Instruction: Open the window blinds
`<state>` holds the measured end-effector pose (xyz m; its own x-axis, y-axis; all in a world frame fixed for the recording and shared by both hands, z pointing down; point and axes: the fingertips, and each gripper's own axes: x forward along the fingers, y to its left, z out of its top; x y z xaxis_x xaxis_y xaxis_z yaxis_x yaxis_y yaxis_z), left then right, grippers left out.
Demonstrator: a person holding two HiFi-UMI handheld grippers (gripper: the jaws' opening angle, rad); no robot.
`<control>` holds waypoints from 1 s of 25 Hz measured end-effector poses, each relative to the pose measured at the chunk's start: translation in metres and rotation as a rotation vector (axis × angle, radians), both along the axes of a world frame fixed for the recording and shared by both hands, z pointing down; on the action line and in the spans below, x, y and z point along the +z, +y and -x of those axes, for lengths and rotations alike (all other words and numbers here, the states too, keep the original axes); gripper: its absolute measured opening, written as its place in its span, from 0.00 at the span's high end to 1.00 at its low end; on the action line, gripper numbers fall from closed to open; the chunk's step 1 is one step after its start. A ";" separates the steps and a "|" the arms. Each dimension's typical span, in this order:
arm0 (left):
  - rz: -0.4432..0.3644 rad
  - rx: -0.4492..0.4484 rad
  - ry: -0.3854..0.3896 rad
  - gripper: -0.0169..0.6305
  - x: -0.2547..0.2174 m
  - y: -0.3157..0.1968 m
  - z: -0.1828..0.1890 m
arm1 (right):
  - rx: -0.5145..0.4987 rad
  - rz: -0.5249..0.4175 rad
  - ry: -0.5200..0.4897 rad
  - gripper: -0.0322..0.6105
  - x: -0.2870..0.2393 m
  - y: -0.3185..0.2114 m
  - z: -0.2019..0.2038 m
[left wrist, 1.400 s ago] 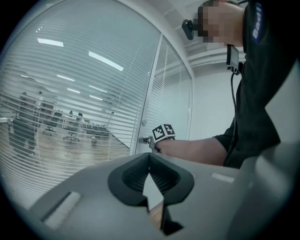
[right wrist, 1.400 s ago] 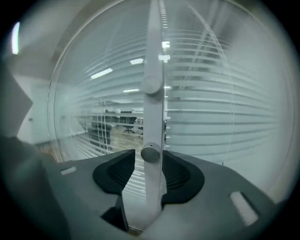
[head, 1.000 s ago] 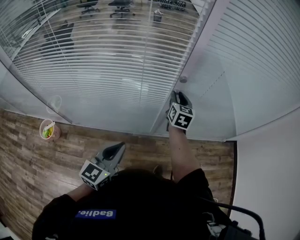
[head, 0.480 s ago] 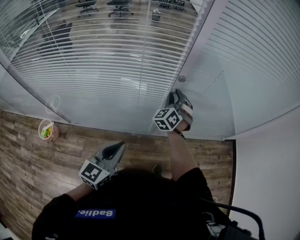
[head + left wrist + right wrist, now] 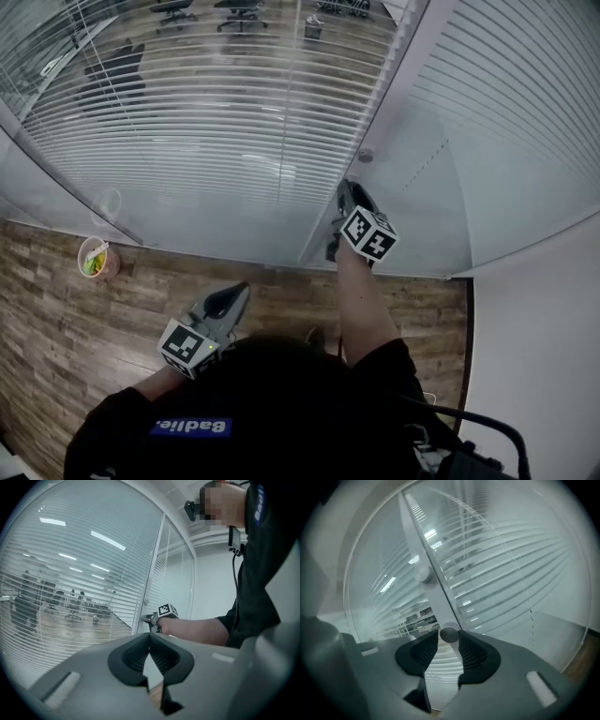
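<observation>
The white horizontal slatted window blinds point(image 5: 216, 122) hang behind the glass of an office partition straight ahead of the person. The slats of the wide left pane are tilted enough to show office chairs point(image 5: 242, 11) in the room beyond, while the blinds of the right-hand pane point(image 5: 525, 112) read as a solid pale surface. A white upright frame post point(image 5: 380, 112) divides the two panes and carries two small round grey knobs. The lower round knob point(image 5: 449, 634) sits right at the tips of the right gripper point(image 5: 449, 641), with one dark ribbed jaw on each side of it. Those jaws have just been opening and stand apart, close around the knob rather than pinching it. The upper round knob point(image 5: 366, 156) is just past that gripper point(image 5: 349, 195) on the post in the head view. The person's bare forearm point(image 5: 361, 300) reaches out to the post. The left gripper point(image 5: 236, 294) is held low and near the body, well apart from the glass. Its jaws point(image 5: 150, 637) are together at the tips with nothing between them. Below lies a brown wood-plank floor point(image 5: 56, 319), where a small round cup with green contents point(image 5: 96, 259) stands near the foot of the glass.
</observation>
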<state>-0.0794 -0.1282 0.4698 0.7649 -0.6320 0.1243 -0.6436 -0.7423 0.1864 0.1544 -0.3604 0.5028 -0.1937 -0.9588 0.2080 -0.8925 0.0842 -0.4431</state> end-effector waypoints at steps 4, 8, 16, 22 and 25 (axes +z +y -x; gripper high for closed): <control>0.004 -0.001 -0.001 0.97 0.003 -0.001 0.001 | 0.015 0.016 0.040 0.75 0.002 -0.001 -0.002; 0.007 0.003 -0.004 0.97 0.001 -0.001 0.000 | 0.035 0.080 0.454 0.76 -0.004 0.000 0.002; 0.015 0.004 0.004 0.97 0.002 -0.002 0.000 | 0.011 0.093 1.219 0.75 -0.001 0.000 0.011; 0.010 0.000 -0.001 0.97 0.005 -0.005 -0.002 | -0.009 0.035 0.866 0.71 0.000 -0.001 0.012; 0.014 -0.003 0.004 0.97 0.004 -0.005 0.000 | -0.003 0.005 0.407 0.65 -0.003 -0.002 0.007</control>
